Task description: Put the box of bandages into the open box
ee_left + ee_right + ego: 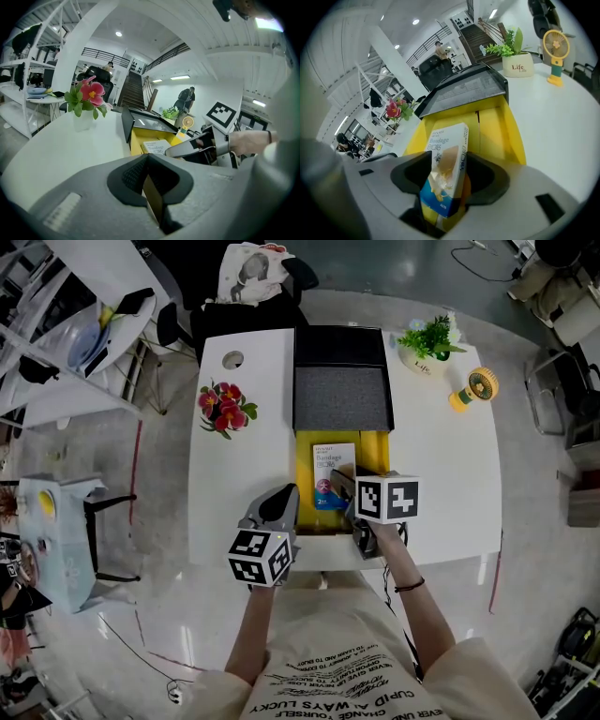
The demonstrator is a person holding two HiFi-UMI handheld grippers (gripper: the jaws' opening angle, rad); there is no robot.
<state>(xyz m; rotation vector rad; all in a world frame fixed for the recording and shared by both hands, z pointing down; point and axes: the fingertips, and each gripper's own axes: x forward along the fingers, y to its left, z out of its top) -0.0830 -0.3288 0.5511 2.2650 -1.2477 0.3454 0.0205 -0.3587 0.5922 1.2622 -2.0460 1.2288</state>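
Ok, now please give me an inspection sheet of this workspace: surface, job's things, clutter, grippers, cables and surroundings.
Surface: white table.
Job's things: open box, yellow inside; bandage box tilted in it.
Clutter: pink flowers, potted plant, yellow fan.
Grippers: left gripper shut on the open box's wall; right gripper open, bandage box between its jaws.
Cables: cable with plug on the floor.
Surroundings: shelving at the left; a person far off.

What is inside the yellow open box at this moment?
The bandage box sits inside the yellow box, between the right gripper's open jaws. The gripper covers its near end in the head view; the box floor beneath it is hidden.
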